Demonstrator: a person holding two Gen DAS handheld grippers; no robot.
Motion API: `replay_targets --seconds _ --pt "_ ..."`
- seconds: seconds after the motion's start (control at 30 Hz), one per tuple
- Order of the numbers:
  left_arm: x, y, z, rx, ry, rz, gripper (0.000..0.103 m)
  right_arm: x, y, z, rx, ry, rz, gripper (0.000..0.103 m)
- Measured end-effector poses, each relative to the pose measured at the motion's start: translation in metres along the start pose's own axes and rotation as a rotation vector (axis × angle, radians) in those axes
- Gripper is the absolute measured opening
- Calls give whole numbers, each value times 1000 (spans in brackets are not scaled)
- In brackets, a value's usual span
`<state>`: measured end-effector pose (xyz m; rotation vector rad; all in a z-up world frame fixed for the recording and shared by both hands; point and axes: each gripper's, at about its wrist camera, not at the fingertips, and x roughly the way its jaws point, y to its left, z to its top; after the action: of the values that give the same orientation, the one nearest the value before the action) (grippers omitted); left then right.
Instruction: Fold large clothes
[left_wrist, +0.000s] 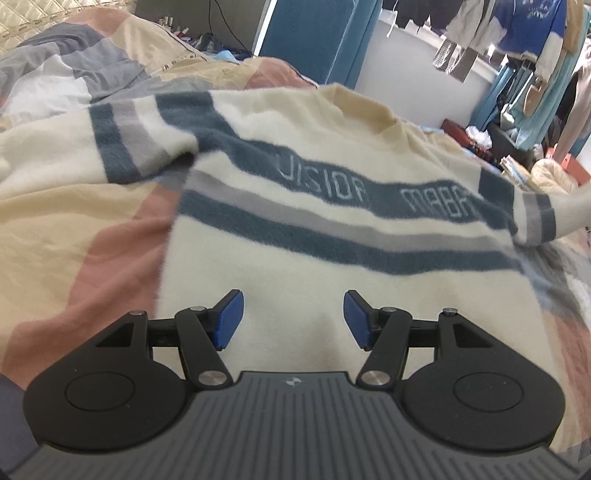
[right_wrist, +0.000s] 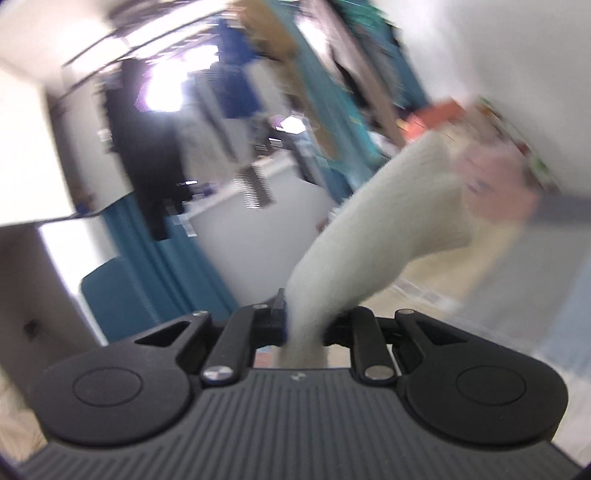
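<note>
A cream sweater (left_wrist: 295, 236) with blue and grey stripes and lettering lies spread on the bed, collar toward the far side. My left gripper (left_wrist: 293, 319) hovers over its lower part, open, with nothing between its blue pads (left_wrist: 229, 319). The sweater's right sleeve (left_wrist: 546, 214) is lifted off the bed toward the right edge. In the right wrist view, which is blurred, my right gripper (right_wrist: 306, 325) is shut on the cream sleeve (right_wrist: 388, 229), which rises away from the jaws with its ribbed cuff at the far end.
A patchwork bedcover (left_wrist: 74, 229) in pink, cream and grey lies under the sweater. Hanging clothes (left_wrist: 517, 29) and blue curtains (left_wrist: 317, 37) stand beyond the bed. Clutter (left_wrist: 524, 166) sits by the bed's far right.
</note>
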<state>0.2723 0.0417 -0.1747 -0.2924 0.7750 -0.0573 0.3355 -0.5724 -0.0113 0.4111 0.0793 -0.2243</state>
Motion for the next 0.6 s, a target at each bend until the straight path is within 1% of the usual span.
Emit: replay_targets --seconds 0.07,0.13,0.2,0.27,0.37,0.43,0.5,0.6 --pt "-5 6 2 -13 -12 -13 65 -14 45 12 -74 -11 59 17" --pt "-11 16 4 -53 -32 -40 65 -31 91 20 -148 -12 123 17" --pt "-15 22 6 -89 -38 -58 65 -52 136 21 -206 -8 200 17" --pt "-25 30 9 -118 -56 -75 65 -74 181 15 -275 -7 264 17" --pt "-43 40 11 -136 -95 -85 65 -104 242 -5 -375 12 348 17" --pt "-55 48 13 -151 -120 -97 65 -122 275 -25 -423 47 405 17" --pt "-66 57 16 -163 -150 -108 65 -140 307 -48 -484 84 460 17" --pt "-80 73 22 -175 -197 -97 66 -169 343 -95 -570 141 546 17"
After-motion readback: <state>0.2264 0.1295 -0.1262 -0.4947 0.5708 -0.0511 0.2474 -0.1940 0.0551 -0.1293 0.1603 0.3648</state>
